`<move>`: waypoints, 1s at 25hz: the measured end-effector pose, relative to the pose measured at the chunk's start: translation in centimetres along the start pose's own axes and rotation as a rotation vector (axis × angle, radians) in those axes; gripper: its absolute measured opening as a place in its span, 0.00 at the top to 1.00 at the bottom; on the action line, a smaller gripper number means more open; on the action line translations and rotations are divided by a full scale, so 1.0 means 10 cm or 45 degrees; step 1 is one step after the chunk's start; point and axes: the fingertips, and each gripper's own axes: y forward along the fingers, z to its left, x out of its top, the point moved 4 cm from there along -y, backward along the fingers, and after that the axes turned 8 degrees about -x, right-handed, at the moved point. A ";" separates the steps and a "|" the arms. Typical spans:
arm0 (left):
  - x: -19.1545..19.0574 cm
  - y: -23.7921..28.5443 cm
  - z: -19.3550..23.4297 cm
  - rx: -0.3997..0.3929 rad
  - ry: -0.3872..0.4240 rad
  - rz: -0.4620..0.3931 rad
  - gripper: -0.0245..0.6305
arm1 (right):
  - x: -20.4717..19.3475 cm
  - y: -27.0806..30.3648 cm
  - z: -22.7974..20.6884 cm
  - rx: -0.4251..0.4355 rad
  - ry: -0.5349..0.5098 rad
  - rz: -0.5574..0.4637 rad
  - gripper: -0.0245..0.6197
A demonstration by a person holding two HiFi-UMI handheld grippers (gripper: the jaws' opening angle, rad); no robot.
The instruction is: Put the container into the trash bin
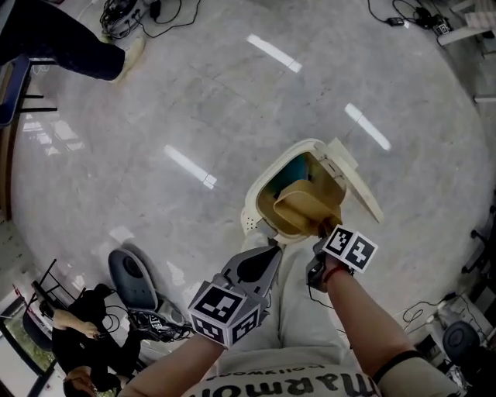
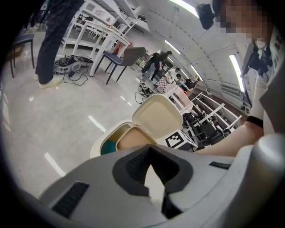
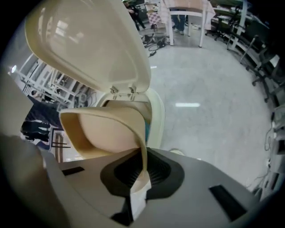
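A cream trash bin (image 1: 257, 208) stands on the floor with its lid (image 1: 358, 180) swung open to the right. A tan, bowl-shaped container (image 1: 304, 208) hangs tilted over the bin's mouth, and my right gripper (image 1: 321, 234) is shut on its rim. In the right gripper view the container (image 3: 100, 131) fills the space under the raised lid (image 3: 89, 44), its thin wall pinched in my right gripper (image 3: 142, 171). My left gripper (image 1: 262, 262) hovers just short of the bin, shut on nothing. The left gripper view shows the left gripper (image 2: 153, 176), the bin (image 2: 99, 144) and its teal inside (image 2: 108, 146).
A person's leg and shoe (image 1: 116, 58) and a tangle of cables (image 1: 124, 15) are at the far upper left. An office chair (image 1: 132, 279) and a seated person (image 1: 74, 333) sit at the lower left. Tables and a chair (image 2: 122, 55) stand further off.
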 end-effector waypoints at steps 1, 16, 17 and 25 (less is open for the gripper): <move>0.01 -0.01 0.03 0.011 -0.001 -0.002 0.95 | 0.00 0.02 0.03 -0.002 0.017 0.004 0.95; 0.13 -0.16 0.28 0.074 -0.034 -0.054 0.95 | -0.08 0.07 0.13 -0.006 0.056 0.021 0.95; 0.13 -0.16 0.28 0.071 -0.034 -0.054 0.95 | -0.08 0.07 0.13 -0.007 0.061 0.021 0.95; 0.14 -0.15 0.27 0.069 -0.031 -0.063 0.95 | -0.07 0.06 0.16 0.021 0.049 0.016 0.89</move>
